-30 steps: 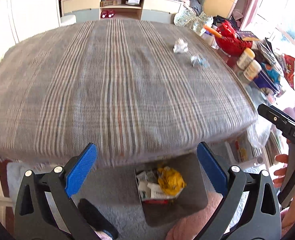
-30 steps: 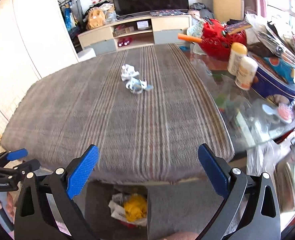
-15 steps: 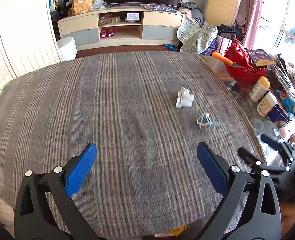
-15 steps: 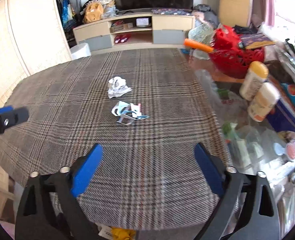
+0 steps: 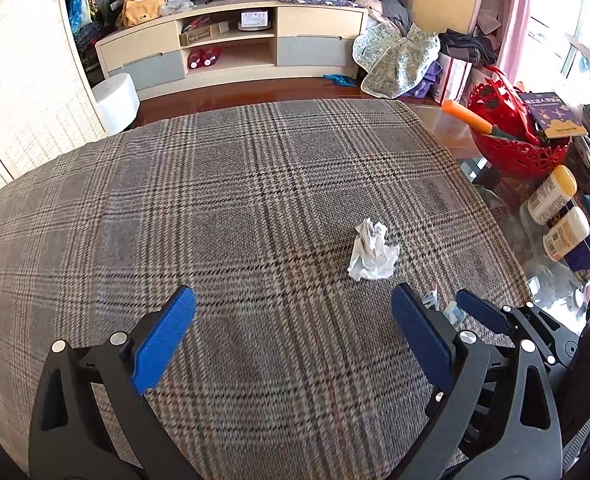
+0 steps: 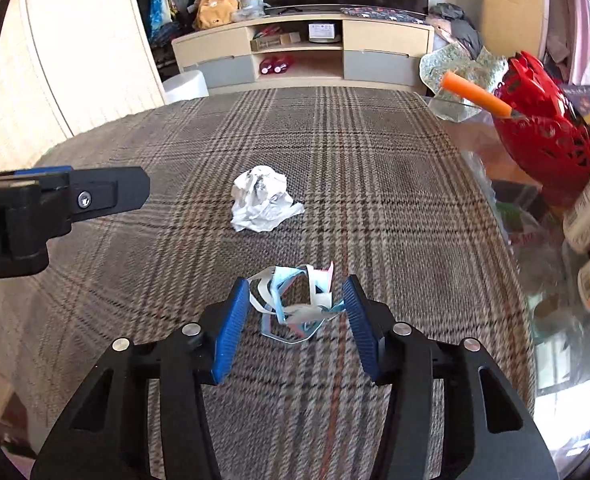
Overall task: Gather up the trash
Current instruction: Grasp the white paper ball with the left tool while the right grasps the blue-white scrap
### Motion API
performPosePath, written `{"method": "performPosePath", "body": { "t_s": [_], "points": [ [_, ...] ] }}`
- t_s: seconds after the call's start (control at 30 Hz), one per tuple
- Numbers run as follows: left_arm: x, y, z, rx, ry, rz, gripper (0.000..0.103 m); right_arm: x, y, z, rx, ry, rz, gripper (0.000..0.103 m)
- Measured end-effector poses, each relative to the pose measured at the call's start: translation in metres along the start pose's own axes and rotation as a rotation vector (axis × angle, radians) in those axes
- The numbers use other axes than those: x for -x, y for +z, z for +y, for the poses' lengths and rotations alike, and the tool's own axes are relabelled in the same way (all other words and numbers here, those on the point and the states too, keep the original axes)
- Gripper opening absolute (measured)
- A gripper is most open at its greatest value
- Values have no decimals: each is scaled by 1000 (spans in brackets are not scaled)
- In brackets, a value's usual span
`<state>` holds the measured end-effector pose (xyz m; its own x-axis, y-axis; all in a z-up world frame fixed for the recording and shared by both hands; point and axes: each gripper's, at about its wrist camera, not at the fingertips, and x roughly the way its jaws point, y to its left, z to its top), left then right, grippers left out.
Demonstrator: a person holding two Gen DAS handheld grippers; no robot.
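Right gripper [image 6: 296,312] fingers released, straddling loose tangle of white-blue paper strips [image 6: 295,304] on plaid-covered table [image 6: 375,200]; flimsy loops could slip out. Left gripper [image 5: 293,334] released, idle.

Bare plaid cloth [image 5: 223,216] beside red basket [image 5: 515,140]

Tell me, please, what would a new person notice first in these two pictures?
First, the right tool, its blue pads standing open on either side of a tangle of pale blue and white paper strips on the plaid tablecloth. Just beyond lies a crumpled white paper ball, apart from the strips. The left tool hovers open over bare cloth, and a bright red basket stands at the cluttered right edge.
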<state>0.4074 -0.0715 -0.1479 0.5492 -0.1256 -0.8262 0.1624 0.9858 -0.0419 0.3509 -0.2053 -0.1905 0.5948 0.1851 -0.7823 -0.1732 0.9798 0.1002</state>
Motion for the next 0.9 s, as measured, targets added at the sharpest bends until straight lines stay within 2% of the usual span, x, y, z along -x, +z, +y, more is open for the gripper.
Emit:
{"method": "performPosePath", "body": {
  "t_s": [0.07,0.2,0.27,0.33,0.47,0.6,0.67,0.7,0.73,0.9],
  "points": [
    [-9,5,-2,-4,-7,3,93,-5,1,-4,1,-4,14,40],
    [-27,15,-11,-12,-19,6,93,-9,0,-14,6,-16,16,26],
    [-35,19,-16,-18,-24,10,93,-8,-2,-22,-3,-11,22,23],
    [-44,21,-22,-24,-36,21,89,-5,-5,-31,-14,9,31,18],
    [-61,24,-32,-32,-57,40,82,5,-11,-48,-50,50,22,17],
    [-79,25,-40,-39,-80,62,63,12,-15,-57,-64,51,22,17],
    [-84,24,-46,-56,-97,70,46,14,-17,-59,-62,49,29,17],
    [-85,23,-48,-62,-98,74,29,15,-18,-59,-60,46,31,17],
    [-86,21,-50,-68,-96,80,18,17,-19,-58,-58,43,33,14],
    [-71,9,-52,-87,-94,65,14,28,-25,-51,-61,46,37,9]
  ]
}}
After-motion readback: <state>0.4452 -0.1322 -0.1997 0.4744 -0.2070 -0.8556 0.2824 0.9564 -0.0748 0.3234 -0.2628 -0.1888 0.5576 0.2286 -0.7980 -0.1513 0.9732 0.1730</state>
